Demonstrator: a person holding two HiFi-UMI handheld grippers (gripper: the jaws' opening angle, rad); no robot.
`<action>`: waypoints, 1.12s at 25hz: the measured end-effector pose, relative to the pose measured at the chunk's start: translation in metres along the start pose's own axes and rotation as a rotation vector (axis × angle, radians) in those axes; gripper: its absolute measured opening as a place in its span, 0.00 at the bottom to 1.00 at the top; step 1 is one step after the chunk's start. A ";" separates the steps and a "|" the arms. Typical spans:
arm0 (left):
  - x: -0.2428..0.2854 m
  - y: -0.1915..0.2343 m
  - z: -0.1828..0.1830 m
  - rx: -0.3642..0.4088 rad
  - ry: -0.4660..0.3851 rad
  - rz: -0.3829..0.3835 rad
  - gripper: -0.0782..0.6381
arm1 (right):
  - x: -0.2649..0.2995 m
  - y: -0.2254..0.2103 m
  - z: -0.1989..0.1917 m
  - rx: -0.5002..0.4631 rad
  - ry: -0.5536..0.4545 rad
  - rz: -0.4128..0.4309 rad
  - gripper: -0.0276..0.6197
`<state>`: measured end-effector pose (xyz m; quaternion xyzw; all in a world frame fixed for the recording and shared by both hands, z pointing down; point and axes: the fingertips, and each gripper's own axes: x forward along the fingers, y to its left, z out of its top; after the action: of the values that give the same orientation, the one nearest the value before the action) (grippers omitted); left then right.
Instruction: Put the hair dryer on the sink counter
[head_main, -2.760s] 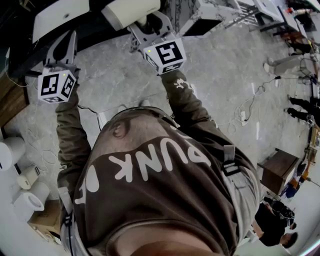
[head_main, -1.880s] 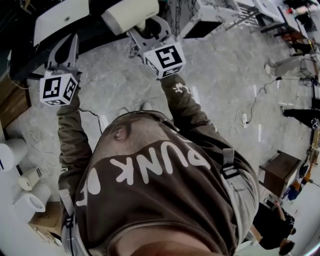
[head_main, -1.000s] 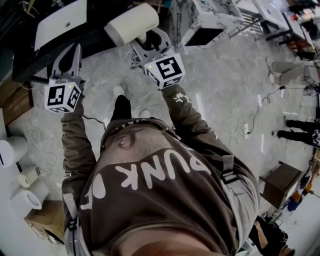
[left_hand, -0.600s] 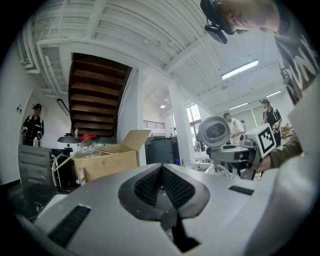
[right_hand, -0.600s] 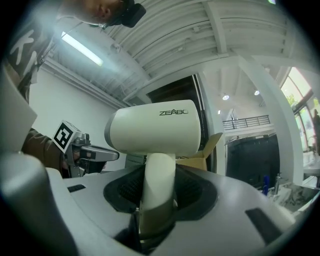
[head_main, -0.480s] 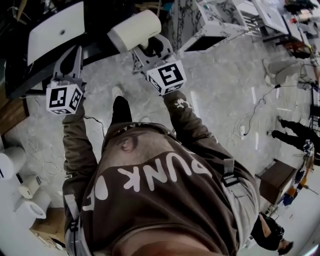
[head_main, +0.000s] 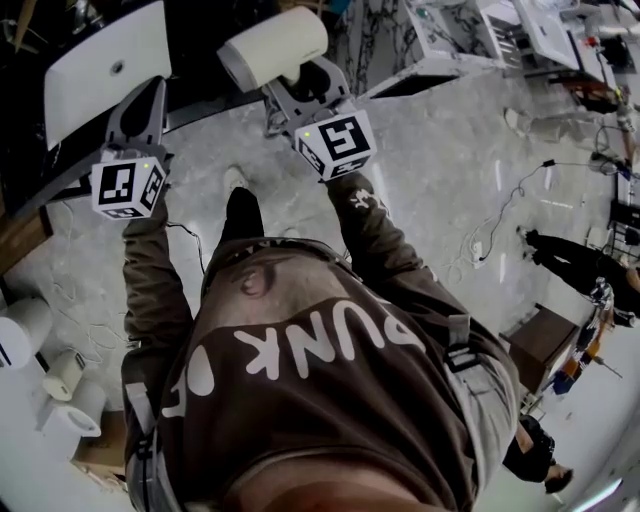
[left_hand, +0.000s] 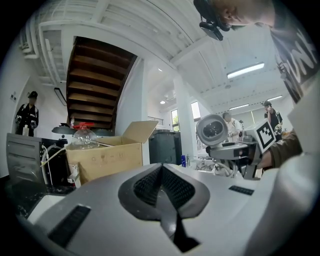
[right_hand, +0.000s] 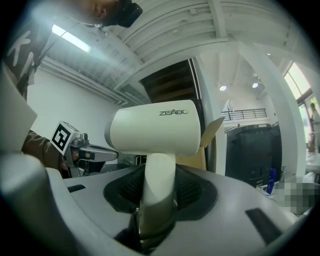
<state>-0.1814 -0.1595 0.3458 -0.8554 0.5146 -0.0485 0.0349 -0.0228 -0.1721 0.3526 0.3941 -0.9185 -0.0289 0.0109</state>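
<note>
The cream hair dryer (head_main: 272, 48) is up in the air with its handle clamped between the jaws of my right gripper (head_main: 303, 88). In the right gripper view its barrel (right_hand: 155, 127) lies crosswise above the pads, handle (right_hand: 159, 185) pointing down into the grip. To the left is my left gripper (head_main: 150, 92), its jaws together and empty (left_hand: 161, 167). It sees the dryer's nozzle (left_hand: 212, 130) from the side. The white sink basin (head_main: 105, 60) sits on a dark counter (head_main: 200, 100) just beyond both grippers.
Grey marble floor lies below, with cables (head_main: 500, 215) trailing across it. Paper rolls (head_main: 25, 325) and a cardboard box (head_main: 100, 445) stand at lower left. A brown cabinet (head_main: 540, 345) and people (head_main: 570, 255) are at the right. An open cardboard box (left_hand: 107, 152) is in the left gripper view.
The person has stepped forward. The basin and counter have come nearer and shifted left in the head view. Both grippers rode along, the dryer still gripped in the right one.
</note>
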 end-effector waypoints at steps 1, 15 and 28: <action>0.004 0.006 -0.001 -0.001 0.002 -0.003 0.10 | 0.008 -0.001 -0.001 0.004 0.007 -0.003 0.29; 0.050 0.082 -0.038 -0.038 0.026 -0.047 0.10 | 0.110 -0.022 -0.051 0.098 0.209 -0.083 0.29; 0.103 0.088 -0.082 0.004 0.053 -0.044 0.10 | 0.174 -0.063 -0.145 0.210 0.541 -0.138 0.29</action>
<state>-0.2201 -0.2925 0.4229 -0.8647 0.4964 -0.0730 0.0220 -0.0907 -0.3476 0.4927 0.4480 -0.8513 0.1716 0.2123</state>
